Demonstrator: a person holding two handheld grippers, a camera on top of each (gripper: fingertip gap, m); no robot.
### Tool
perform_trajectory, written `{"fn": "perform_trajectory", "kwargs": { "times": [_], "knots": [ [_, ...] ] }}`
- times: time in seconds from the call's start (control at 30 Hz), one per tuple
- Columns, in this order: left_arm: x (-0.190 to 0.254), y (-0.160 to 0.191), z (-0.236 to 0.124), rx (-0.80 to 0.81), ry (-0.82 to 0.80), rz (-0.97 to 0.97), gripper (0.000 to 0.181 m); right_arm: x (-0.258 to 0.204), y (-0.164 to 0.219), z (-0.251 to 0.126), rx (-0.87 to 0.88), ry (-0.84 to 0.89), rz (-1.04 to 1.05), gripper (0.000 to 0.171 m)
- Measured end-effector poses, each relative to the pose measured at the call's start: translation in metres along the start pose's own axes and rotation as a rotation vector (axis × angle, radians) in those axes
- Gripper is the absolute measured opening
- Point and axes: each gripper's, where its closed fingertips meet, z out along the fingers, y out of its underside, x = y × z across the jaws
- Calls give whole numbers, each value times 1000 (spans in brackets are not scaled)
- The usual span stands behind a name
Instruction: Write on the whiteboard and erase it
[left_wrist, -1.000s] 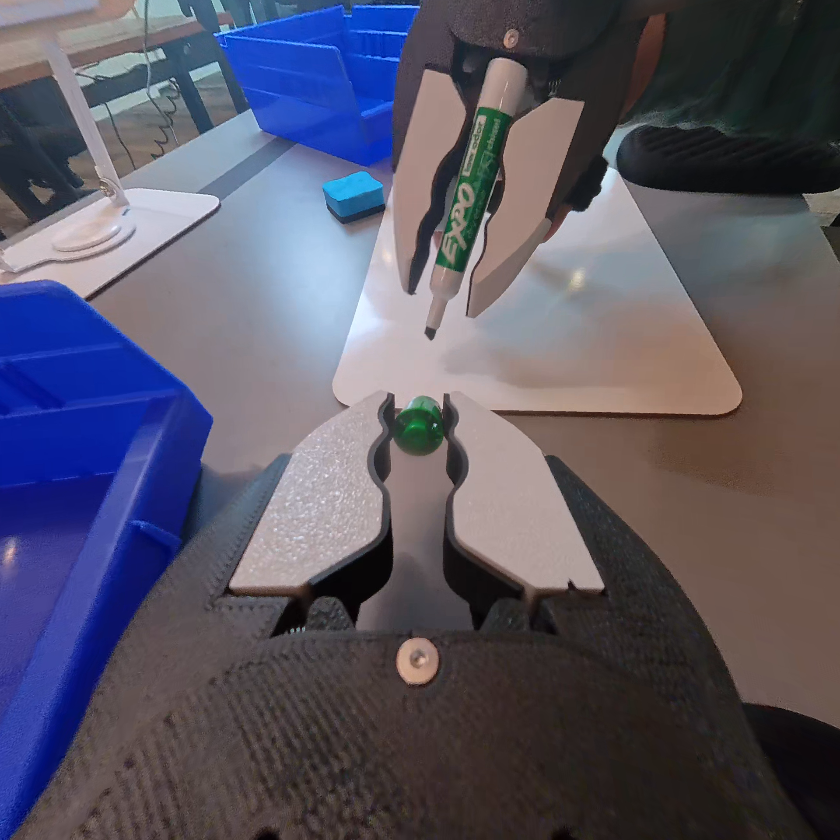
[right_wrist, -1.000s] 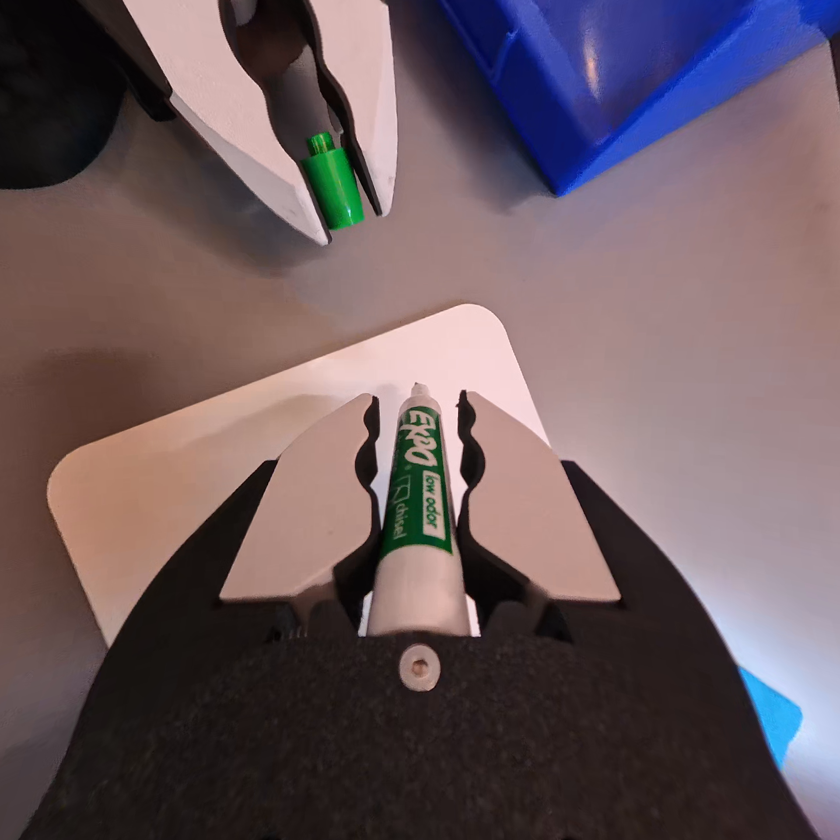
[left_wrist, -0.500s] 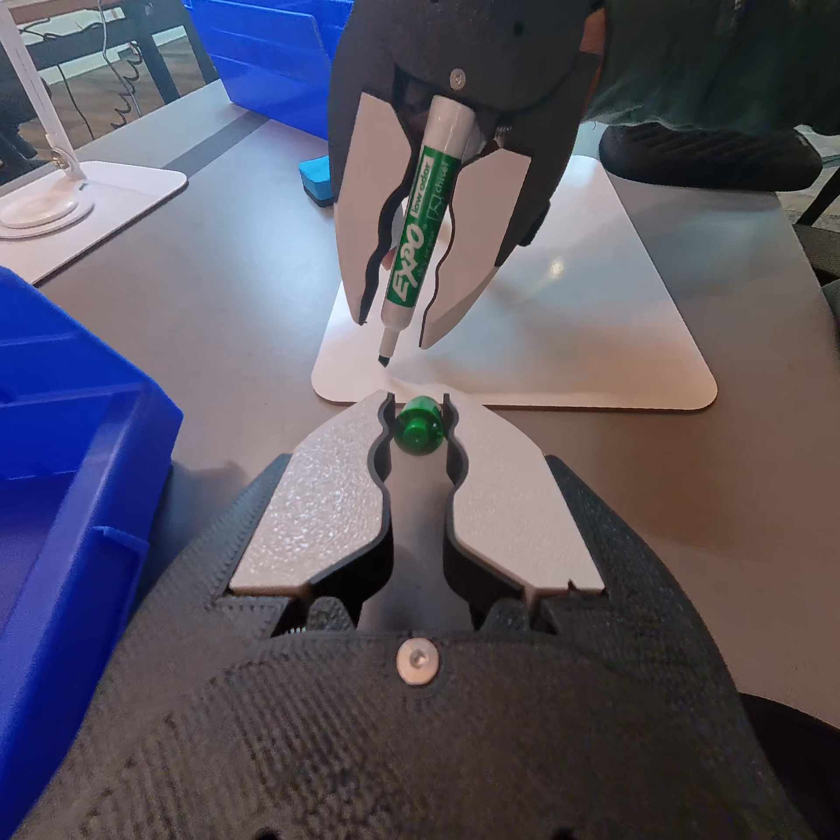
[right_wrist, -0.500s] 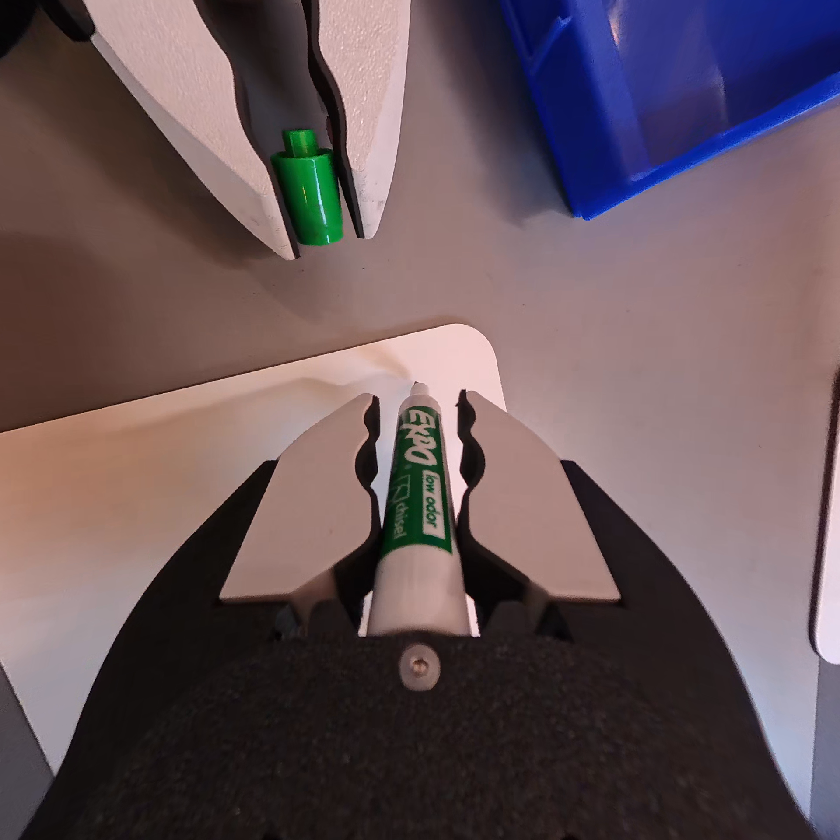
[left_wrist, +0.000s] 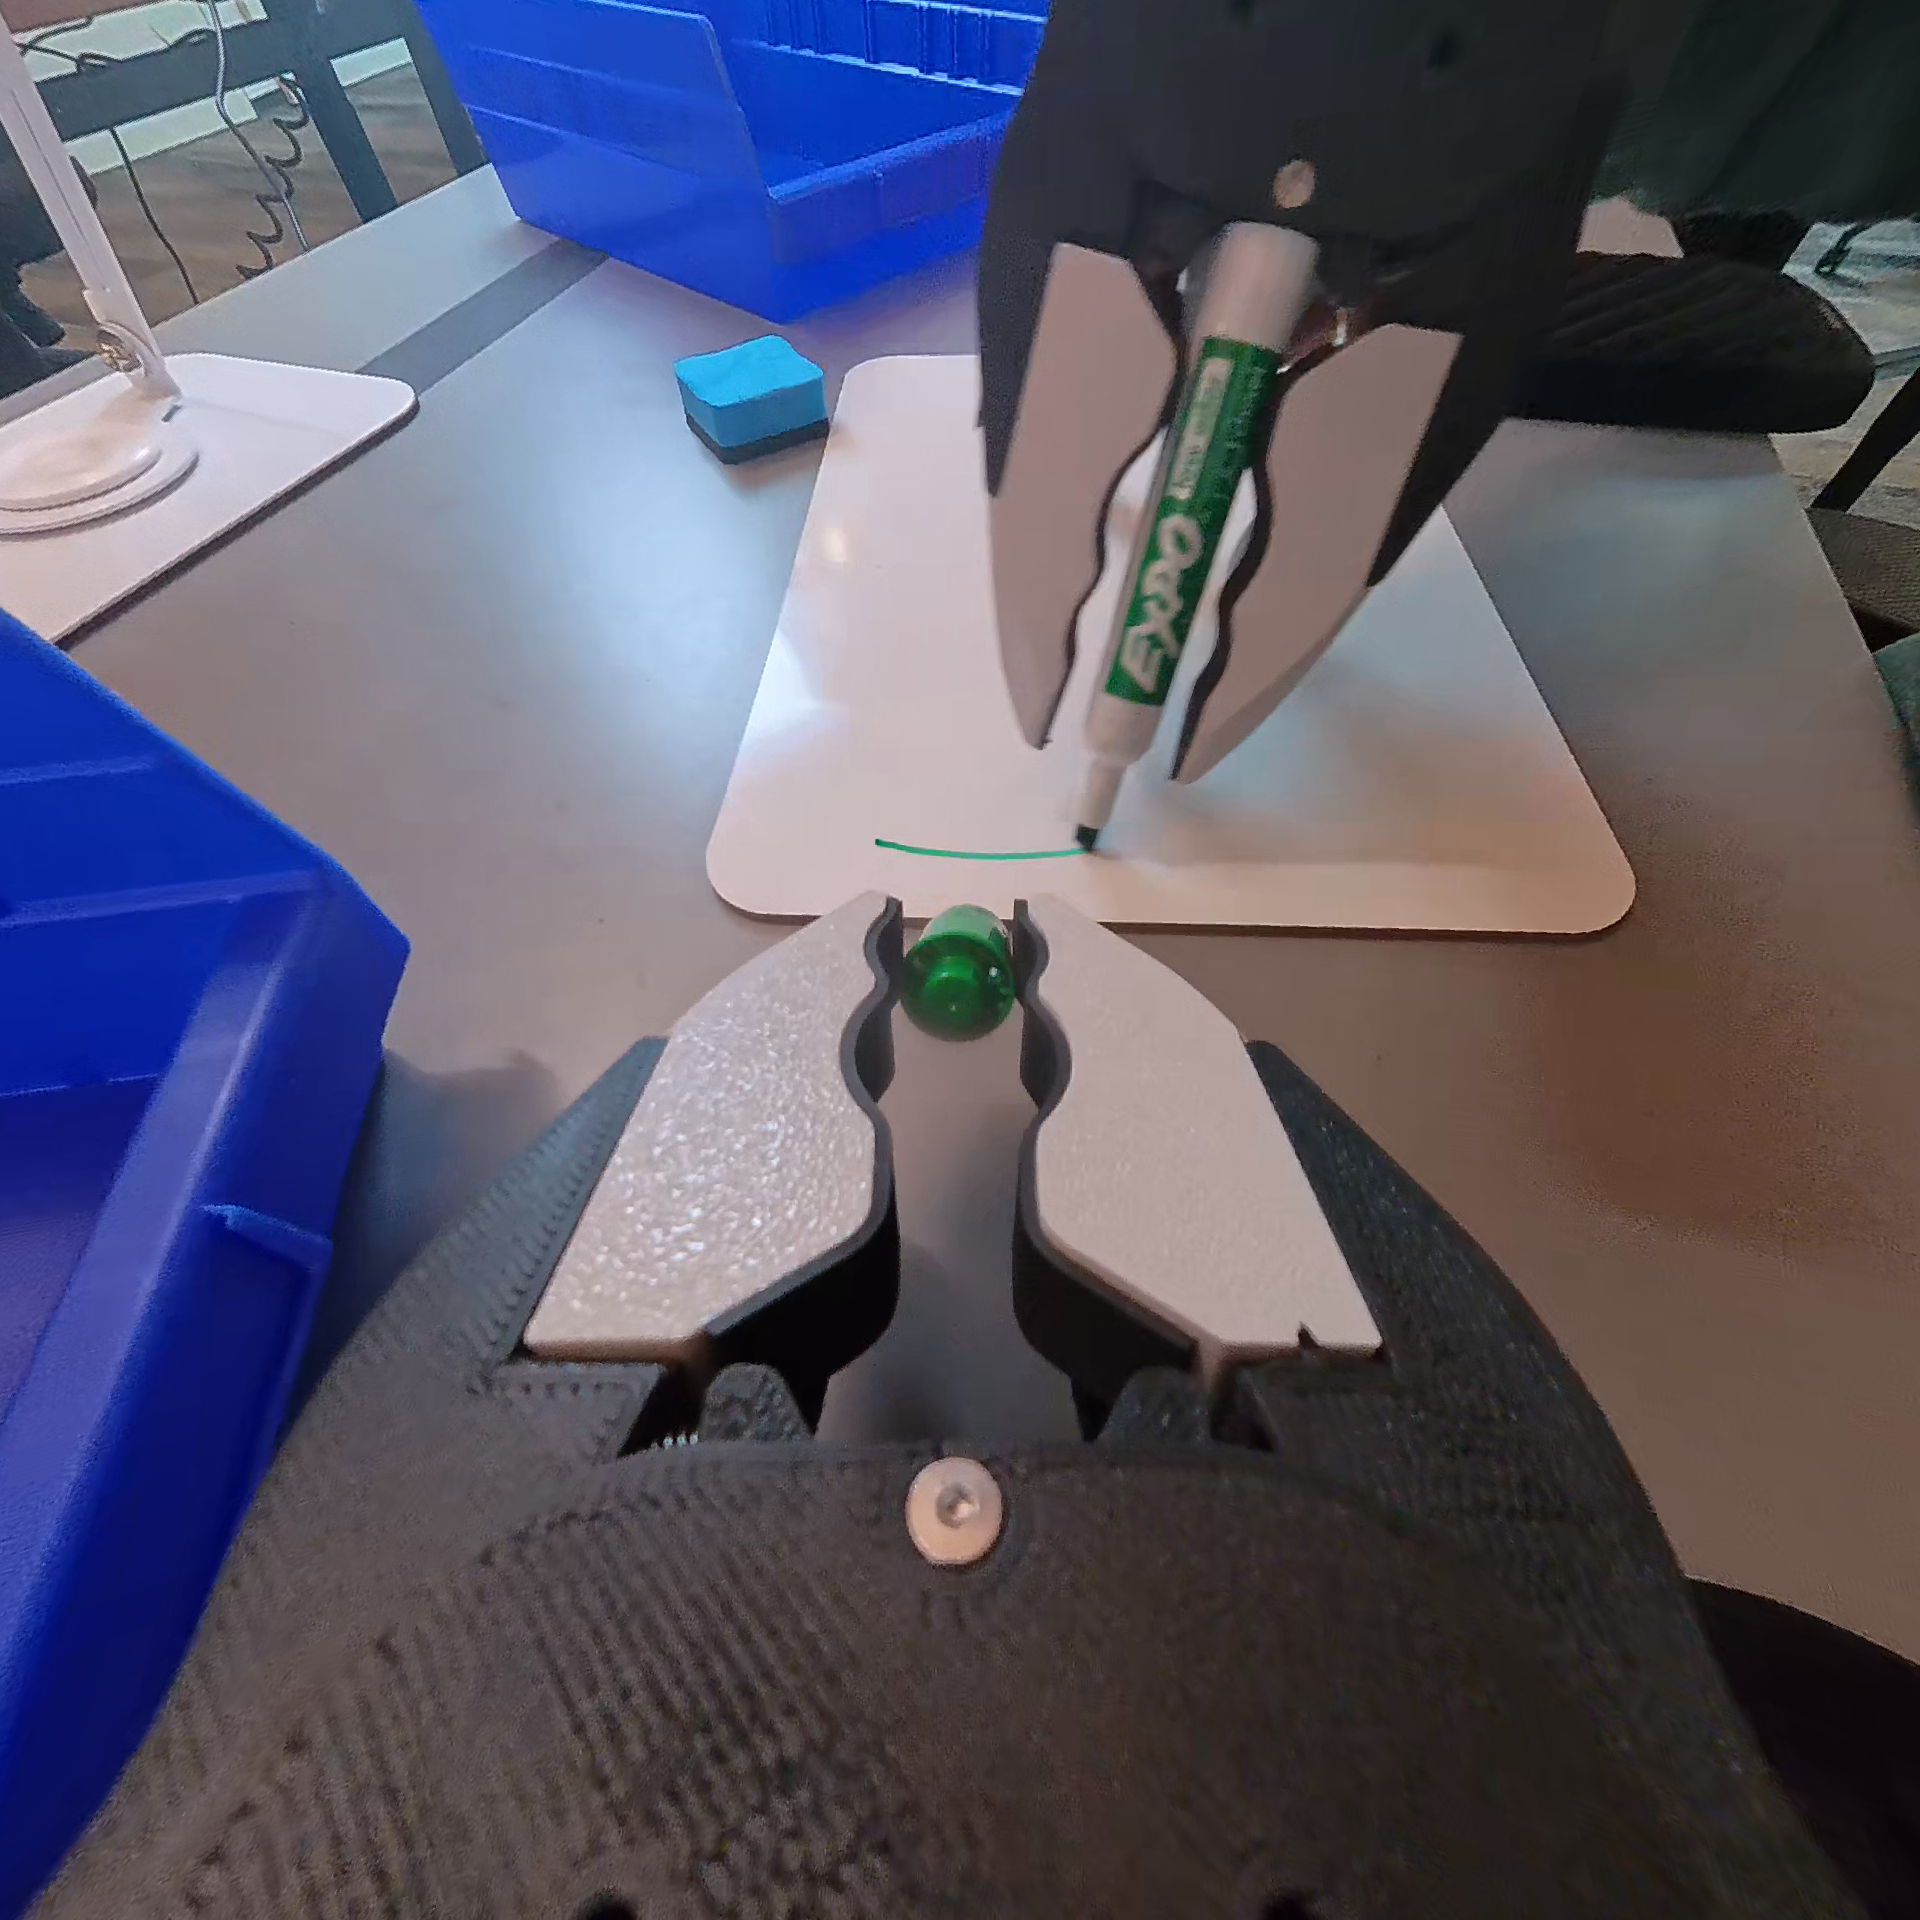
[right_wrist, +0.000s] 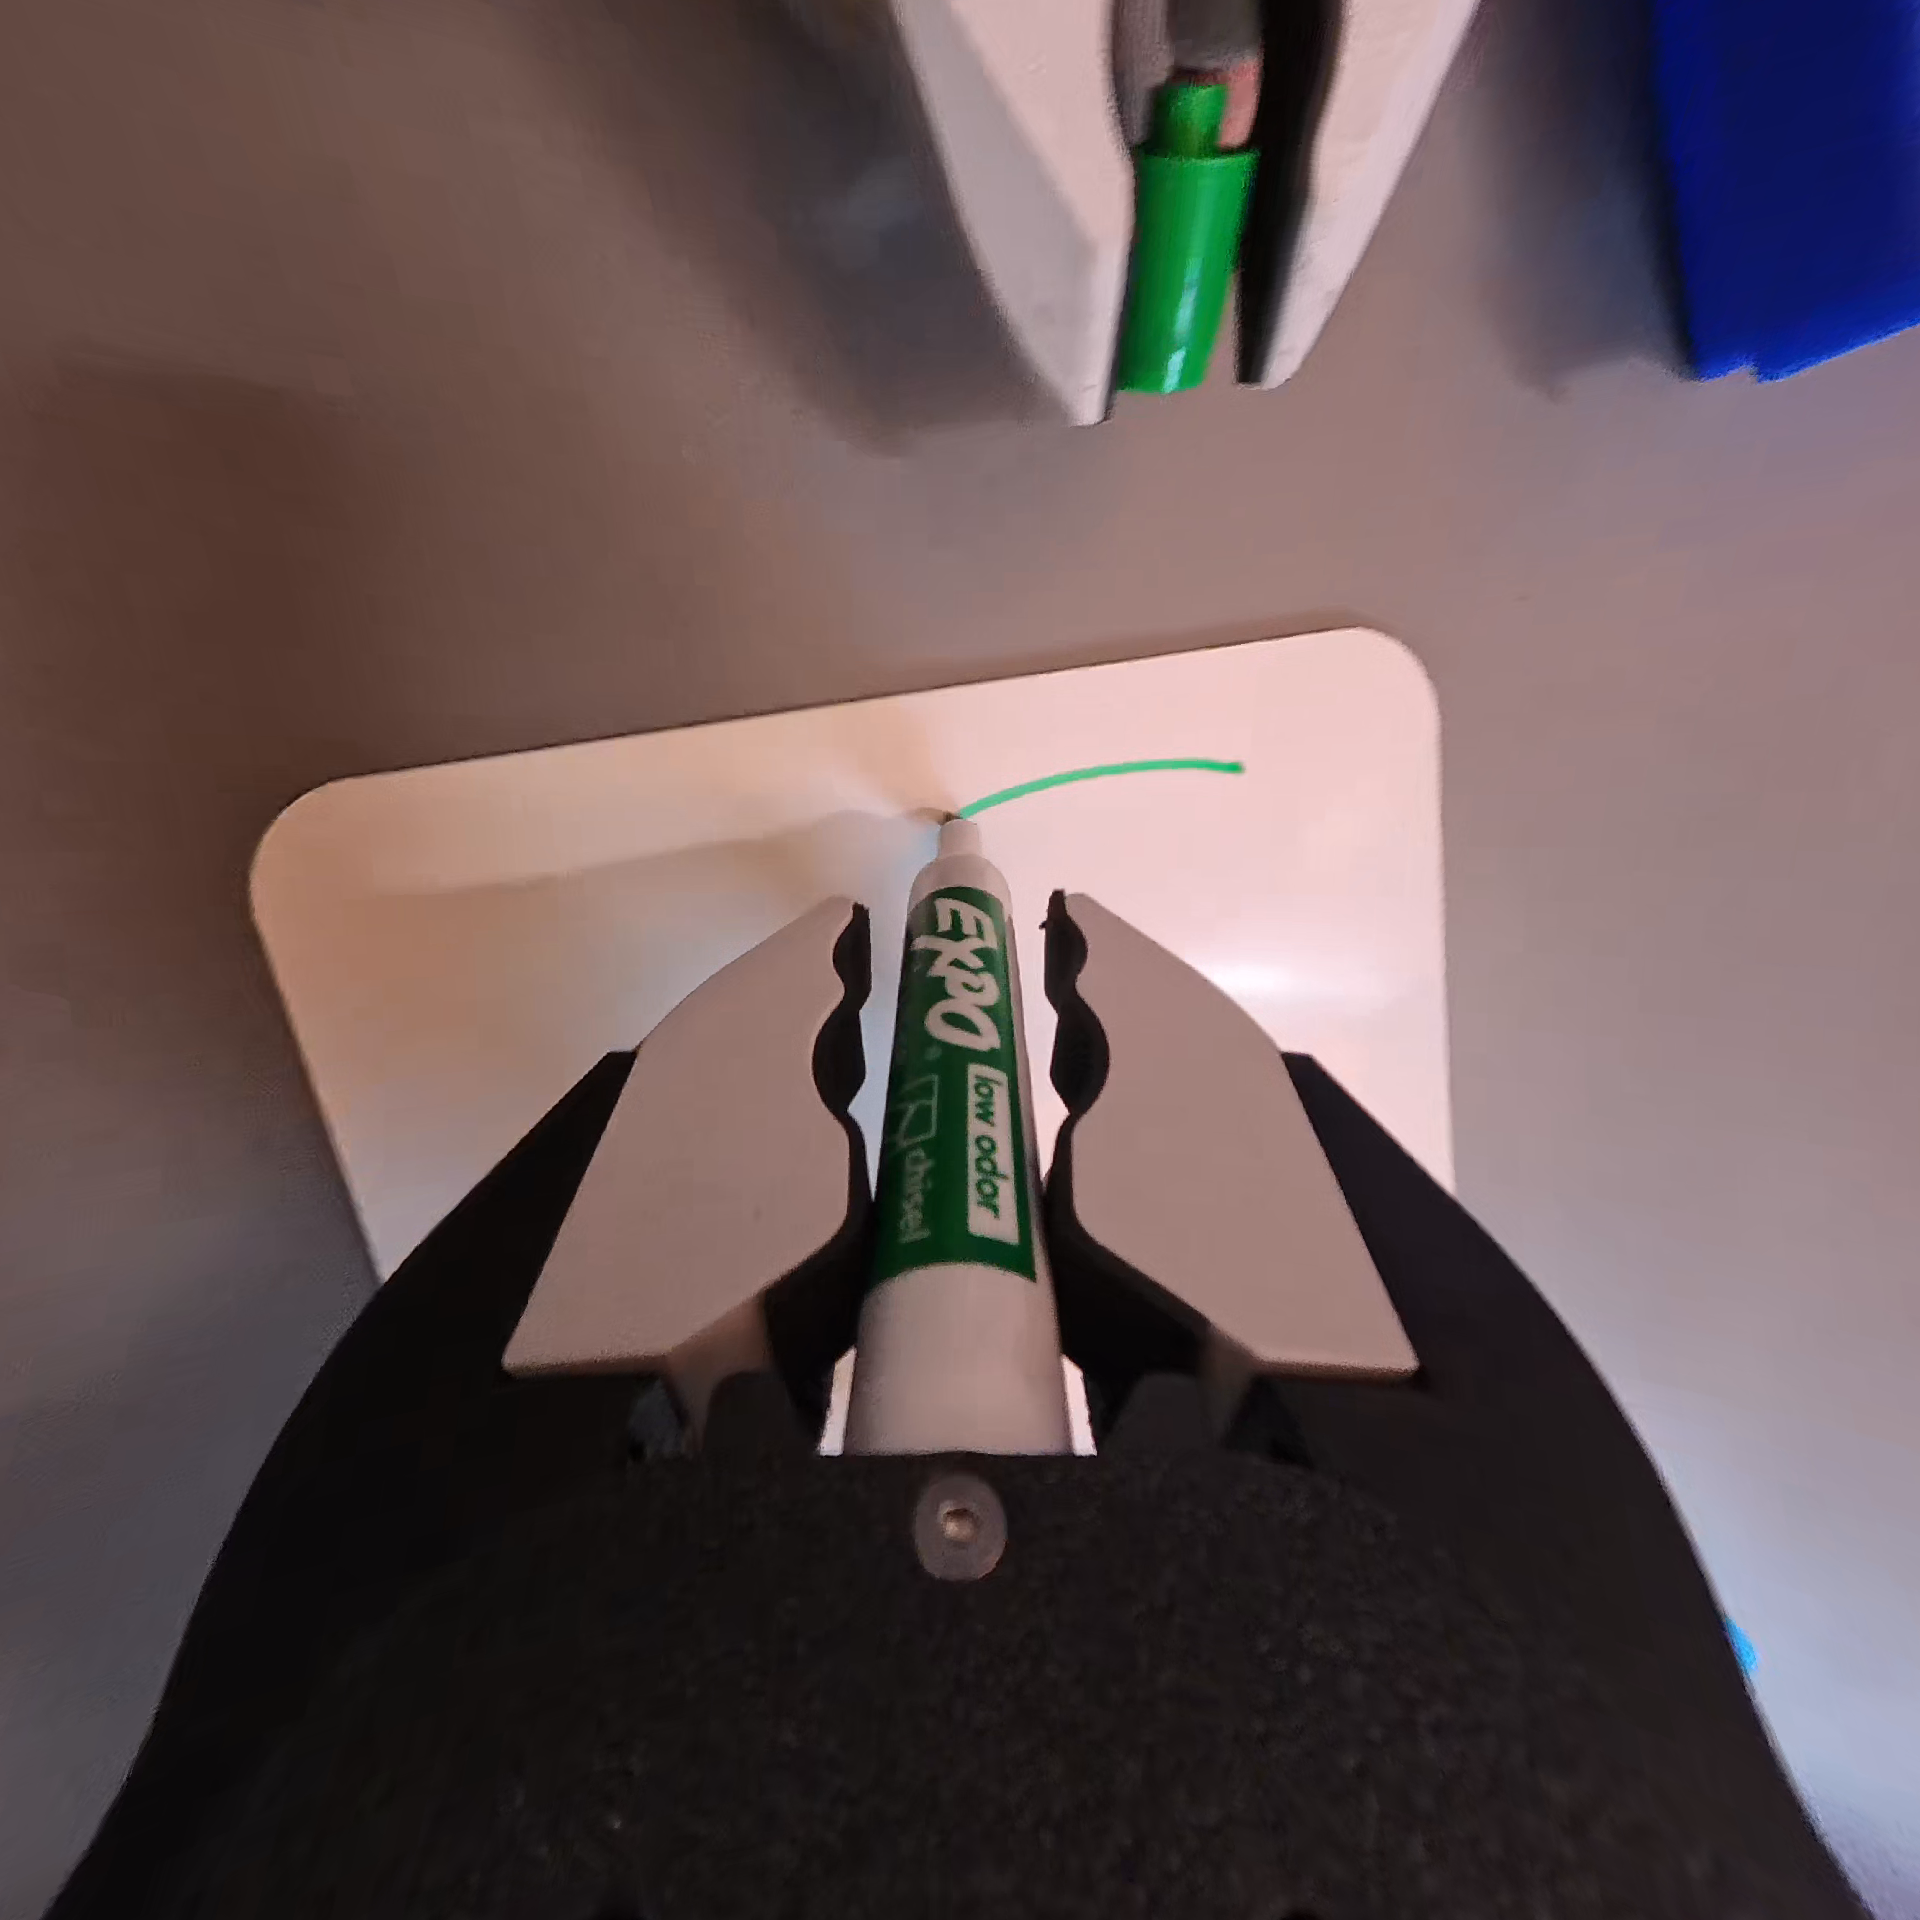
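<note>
Ink is on the board now: half a second ago the flat white rounded-corner whiteboard (left_wrist: 1299, 582) was blank and the marker tip hung just above its near corner, and now a thin green curved line (left_wrist: 977, 854) runs along the near edge, ending under the tip. That puts the task, as I judge it, in the middle of its writing half, with erasing not yet begun.

Nearest, in the left wrist view, the left gripper (left_wrist: 954, 920) is as it was a second ago, jaws clenched on the small green plastic marker cap (left_wrist: 956, 985), over the grey tabletop (left_wrist: 520, 727) just short of the board's near edge. A blue plastic bin (left_wrist: 156, 1091) sits close on its left.

Beyond it, the right gripper (right_wrist: 951, 909) has come down and moved along the board, jaws grasping the white-barrelled green dry-erase marker (right_wrist: 951, 1122), which tilts with its chisel tip touching the board at the end of the line.

Farther off, the blue foam eraser with a dark base (left_wrist: 750, 408) lies untouched on the table just beside the board's far left corner. Behind it stands a second blue plastic bin (left_wrist: 748, 156), and at far left a white lamp base (left_wrist: 125, 447).

The marker carries a green printed label with a brand name and smaller wording, which I leave unread.
</note>
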Motion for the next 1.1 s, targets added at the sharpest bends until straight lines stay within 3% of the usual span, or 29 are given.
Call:
{"fn": "perform_trajectory", "kwargs": {
  "times": [0.23, 0.67, 1.1],
  "knots": [
    [1, 1, 0, -5, 2, 1, 20, -17, 24, -14, -73, -14, 4, 33],
    [2, 1, -1, -4, 13, -15, 20, 51, 41, -11, -167, 107, -21, 33],
    [3, 2, -1, -11, 16, -11, 20, 58, 40, -10, -162, 114, -12, 33]
  ]
}}
